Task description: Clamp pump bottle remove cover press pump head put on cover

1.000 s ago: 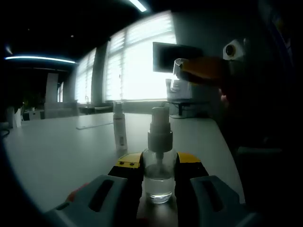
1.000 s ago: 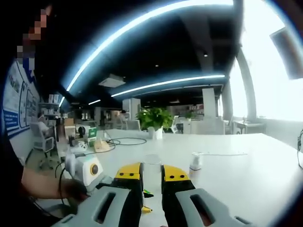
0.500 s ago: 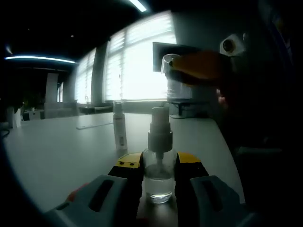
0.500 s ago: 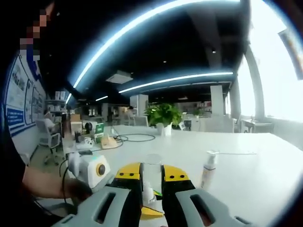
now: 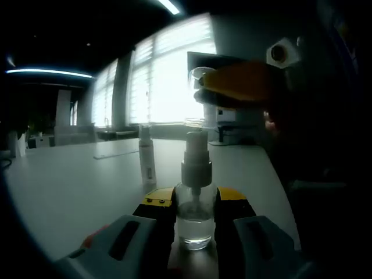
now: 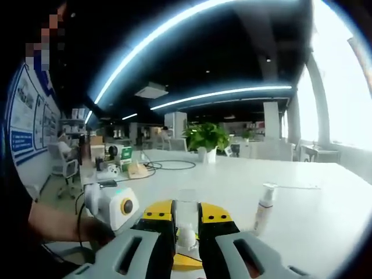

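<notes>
Cover (image 6: 186,210) above pump bottle (image 5: 195,200); plant (image 6: 207,137) behind.

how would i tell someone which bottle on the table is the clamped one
On the white table, look at the left gripper at the near edge. The pump bottle stands upright between its yellow-tipped jaws: clear glass, white pump head bare. The other bottle, farther back, is slim, white and free-standing.

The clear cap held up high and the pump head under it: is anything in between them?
Nothing. In the left gripper view the clear cap, held by the right gripper, hangs above the pump head with bare air between them.
</notes>
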`<state>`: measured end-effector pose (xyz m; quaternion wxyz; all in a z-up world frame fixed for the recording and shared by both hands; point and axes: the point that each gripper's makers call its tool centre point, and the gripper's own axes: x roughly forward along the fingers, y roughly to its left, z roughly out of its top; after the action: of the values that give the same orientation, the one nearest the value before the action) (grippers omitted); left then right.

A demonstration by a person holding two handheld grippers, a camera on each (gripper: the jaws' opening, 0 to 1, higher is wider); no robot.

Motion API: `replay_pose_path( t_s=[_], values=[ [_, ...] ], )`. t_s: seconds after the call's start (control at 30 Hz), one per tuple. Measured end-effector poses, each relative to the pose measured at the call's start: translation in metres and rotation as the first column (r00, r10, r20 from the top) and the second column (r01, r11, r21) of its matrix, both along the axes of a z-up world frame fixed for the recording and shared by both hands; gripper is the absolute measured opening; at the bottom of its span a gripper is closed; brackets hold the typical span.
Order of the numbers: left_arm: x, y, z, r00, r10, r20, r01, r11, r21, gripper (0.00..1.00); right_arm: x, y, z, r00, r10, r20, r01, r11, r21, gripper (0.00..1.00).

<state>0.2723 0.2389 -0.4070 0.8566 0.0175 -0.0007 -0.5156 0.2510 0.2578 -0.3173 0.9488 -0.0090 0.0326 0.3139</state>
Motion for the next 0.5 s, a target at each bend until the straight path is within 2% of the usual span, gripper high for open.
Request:
replay_pose_path(
  t_s=[0.5],
  values=[
    [-0.0003, -0.0004, 0.0, 1.0, 0.0, -0.001, 0.0, 1.0, -0.001, 0.16, 0.0013, 0.002, -0.0099, 1.0, 0.0, -0.008, 0.0, 0.999, -0.035, 0.1]
  ],
)
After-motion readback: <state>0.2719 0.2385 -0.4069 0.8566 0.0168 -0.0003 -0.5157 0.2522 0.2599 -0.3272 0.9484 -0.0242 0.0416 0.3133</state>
